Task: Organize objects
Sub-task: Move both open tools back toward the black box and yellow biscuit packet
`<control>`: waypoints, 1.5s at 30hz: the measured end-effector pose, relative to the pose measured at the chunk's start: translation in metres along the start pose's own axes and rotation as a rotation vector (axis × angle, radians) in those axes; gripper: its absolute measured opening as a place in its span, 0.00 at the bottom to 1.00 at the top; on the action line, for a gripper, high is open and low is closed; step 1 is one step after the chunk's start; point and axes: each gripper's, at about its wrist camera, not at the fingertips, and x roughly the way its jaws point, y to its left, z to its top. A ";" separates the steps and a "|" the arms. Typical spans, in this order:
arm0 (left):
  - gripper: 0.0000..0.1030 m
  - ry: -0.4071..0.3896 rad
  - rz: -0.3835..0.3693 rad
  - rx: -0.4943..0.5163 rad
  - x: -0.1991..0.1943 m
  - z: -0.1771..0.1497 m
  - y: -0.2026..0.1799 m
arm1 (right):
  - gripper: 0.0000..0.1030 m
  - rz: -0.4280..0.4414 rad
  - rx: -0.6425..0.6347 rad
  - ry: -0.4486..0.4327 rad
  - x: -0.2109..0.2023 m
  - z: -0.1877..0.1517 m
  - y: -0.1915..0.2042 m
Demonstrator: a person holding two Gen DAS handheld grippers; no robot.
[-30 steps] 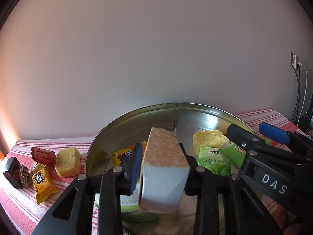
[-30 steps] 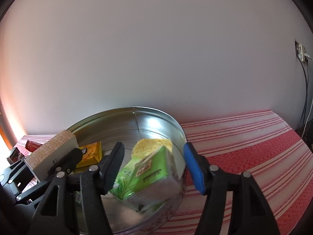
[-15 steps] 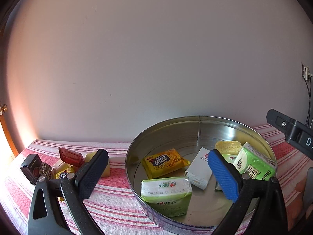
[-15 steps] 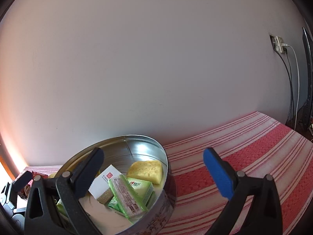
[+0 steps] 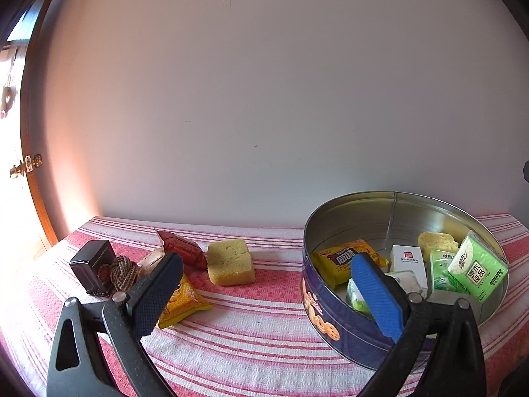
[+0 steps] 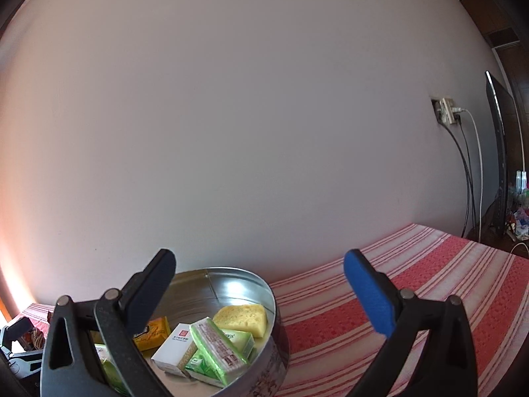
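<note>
Both the left claw (image 5: pixel 264 292) and right claw (image 6: pixel 261 289) gape wide and empty over the red-striped table (image 5: pixel 264 337), where the round blue metal tin (image 5: pixel 334 317) holds green tissue packs (image 5: pixel 479 269), apparently, left of it a yellow sponge block (image 5: pixel 230 261).

Bare striped cloth (image 5: pixel 264 340) lies open between the tin (image 5: pixel 330 317) at three o'clock and the snack clutter (image 5: pixel 178 297) at nine.
</note>
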 end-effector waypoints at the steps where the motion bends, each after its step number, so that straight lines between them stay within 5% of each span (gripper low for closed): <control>1: 0.99 -0.001 0.008 0.000 0.000 -0.001 0.004 | 1.00 -0.004 -0.007 -0.018 -0.003 -0.002 0.003; 19: 0.99 0.023 0.013 -0.027 -0.004 -0.006 0.055 | 1.00 -0.045 -0.088 -0.011 -0.033 -0.015 0.055; 28: 0.99 0.039 0.030 -0.034 0.001 -0.007 0.093 | 1.00 0.032 -0.143 0.057 -0.039 -0.031 0.103; 45: 0.99 0.141 0.200 -0.137 0.053 -0.003 0.205 | 1.00 0.225 -0.207 0.263 -0.014 -0.071 0.223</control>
